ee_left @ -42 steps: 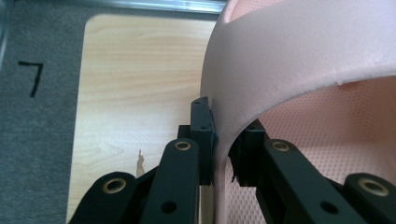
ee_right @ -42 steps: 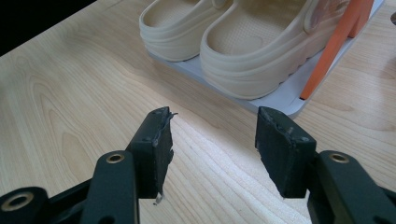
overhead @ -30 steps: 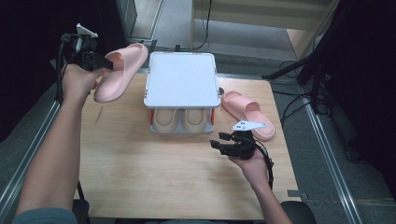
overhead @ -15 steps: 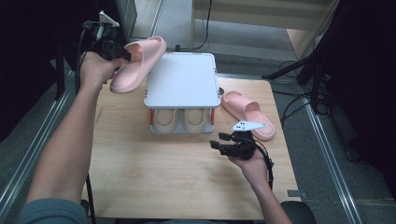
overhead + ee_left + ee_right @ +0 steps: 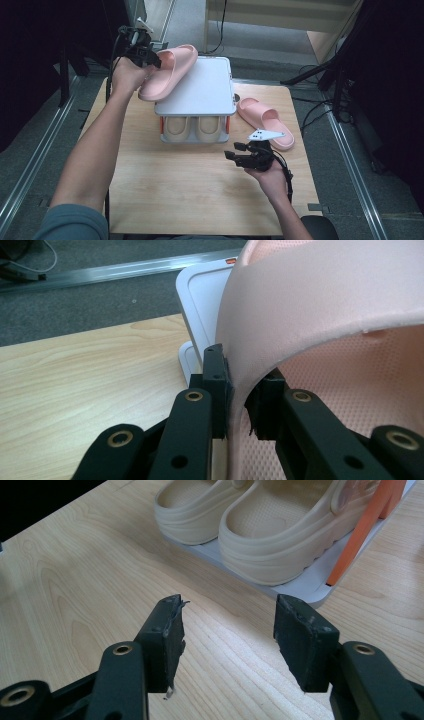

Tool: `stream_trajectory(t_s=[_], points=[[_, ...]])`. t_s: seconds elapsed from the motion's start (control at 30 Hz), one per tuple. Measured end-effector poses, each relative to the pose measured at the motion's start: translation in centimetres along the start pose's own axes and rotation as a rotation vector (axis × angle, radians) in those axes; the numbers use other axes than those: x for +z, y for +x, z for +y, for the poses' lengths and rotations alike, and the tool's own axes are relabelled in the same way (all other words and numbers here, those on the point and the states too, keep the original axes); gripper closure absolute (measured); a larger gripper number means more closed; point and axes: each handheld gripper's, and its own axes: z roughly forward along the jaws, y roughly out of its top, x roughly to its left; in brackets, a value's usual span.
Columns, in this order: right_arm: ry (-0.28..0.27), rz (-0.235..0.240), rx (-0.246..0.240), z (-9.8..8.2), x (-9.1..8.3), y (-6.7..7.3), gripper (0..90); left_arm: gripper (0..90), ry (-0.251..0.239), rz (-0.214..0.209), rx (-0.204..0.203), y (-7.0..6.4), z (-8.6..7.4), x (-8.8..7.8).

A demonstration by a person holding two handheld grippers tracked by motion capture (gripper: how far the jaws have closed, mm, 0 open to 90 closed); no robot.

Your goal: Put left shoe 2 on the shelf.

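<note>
Pink slipper carried over rack, second slipper beside

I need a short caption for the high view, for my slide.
Left gripper carries a pink slipper above the white shoe rack.

It looked like a lab recording bay. A pale wooden table stood on grey carpet between metal floor rails, with black cables trailing beyond its far right corner.

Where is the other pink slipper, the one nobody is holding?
In the high view, that pink slipper lies flat on the wooden table, at the right of the white shoe rack, just beyond the right tongs.
</note>
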Motion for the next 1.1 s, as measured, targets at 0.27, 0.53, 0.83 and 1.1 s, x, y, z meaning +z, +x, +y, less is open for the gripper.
stream_trajectory(t_s=[0.27, 0.53, 0.83, 1.1], points=[[-0.002, 0.001, -0.003, 0.0, -0.1, -0.1, 46.3, 73.9, 0.011, -0.021, -0.01, -0.6, -0.1, 1.2], [0.0, -0.001, -0.006, 0.0, 0.0, 0.0, 46.3, 64.2, 0.04, -0.04, 0.025, -1.5, -0.3, 0.8], [0.005, 0.001, -0.01, 0.0, 0.2, 0.1, 46.3, 58.8, 0.039, -0.094, 0.014, -1.6, -0.9, 0.5], [0.006, 0.001, -0.013, 0.0, 0.2, 0.1, 46.4, 55.9, 0.029, -0.109, 0.034, -1.7, -1.5, 0.2]])
